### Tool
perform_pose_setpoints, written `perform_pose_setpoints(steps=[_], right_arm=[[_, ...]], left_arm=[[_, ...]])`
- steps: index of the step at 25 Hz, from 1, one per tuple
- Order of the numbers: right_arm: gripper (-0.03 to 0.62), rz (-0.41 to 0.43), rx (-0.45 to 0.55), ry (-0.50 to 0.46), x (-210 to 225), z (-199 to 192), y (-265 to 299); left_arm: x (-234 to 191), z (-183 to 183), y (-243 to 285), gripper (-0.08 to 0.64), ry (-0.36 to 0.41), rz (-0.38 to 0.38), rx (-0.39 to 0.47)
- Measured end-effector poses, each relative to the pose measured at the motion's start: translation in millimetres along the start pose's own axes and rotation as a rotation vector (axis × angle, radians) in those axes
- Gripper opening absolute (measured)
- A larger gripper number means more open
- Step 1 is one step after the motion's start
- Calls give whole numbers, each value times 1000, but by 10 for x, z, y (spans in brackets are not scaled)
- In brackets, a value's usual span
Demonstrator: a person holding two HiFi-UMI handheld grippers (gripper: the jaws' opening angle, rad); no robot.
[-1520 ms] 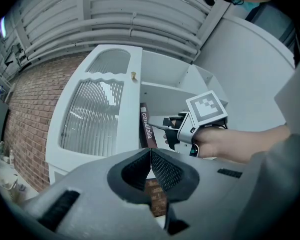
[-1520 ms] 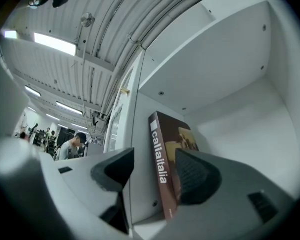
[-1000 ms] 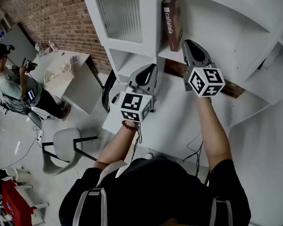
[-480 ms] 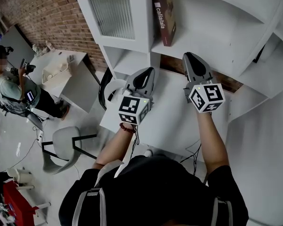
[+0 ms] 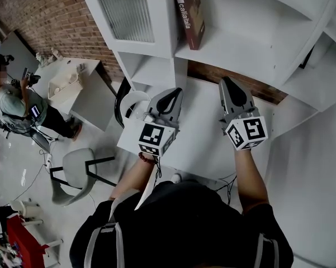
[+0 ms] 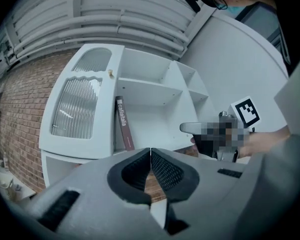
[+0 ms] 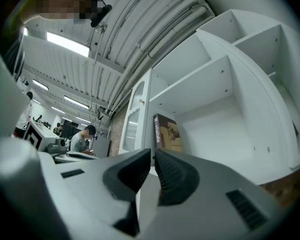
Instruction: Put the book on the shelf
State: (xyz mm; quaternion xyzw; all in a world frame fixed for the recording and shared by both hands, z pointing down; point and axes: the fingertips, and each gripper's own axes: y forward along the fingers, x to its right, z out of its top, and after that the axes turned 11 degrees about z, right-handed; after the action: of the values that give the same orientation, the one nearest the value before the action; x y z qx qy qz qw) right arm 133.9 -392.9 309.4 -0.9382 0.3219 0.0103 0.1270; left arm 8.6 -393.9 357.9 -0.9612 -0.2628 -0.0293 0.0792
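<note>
The book (image 5: 189,14) stands upright on the shelf (image 5: 243,50) against its left wall, well apart from the left gripper (image 5: 175,91) and right gripper (image 5: 227,82), both with jaws together and empty, so placement appears complete.

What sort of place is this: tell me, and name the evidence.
Likely an open workshop or lab: bare brick wall, exposed ceiling pipes, and a person beside worktables beyond the white shelf.
</note>
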Motion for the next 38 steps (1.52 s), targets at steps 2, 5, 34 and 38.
perform_pose_setpoints(steps=[2, 5, 34, 38], right_arm=[[49, 8, -10, 3, -39, -52, -59], [49, 14, -27, 8, -89, -131, -148], [48, -53, -191, 240, -404, -1080, -896], [48, -110, -175, 253, -404, -1107, -1006]], left_arm=[[23, -46, -34, 20, -5, -8, -2], [50, -154, -91, 20, -36, -17, -27], [366, -673, -446, 20, -103, -74, -128], [399, -720, -490, 20, -106, -79, -138]])
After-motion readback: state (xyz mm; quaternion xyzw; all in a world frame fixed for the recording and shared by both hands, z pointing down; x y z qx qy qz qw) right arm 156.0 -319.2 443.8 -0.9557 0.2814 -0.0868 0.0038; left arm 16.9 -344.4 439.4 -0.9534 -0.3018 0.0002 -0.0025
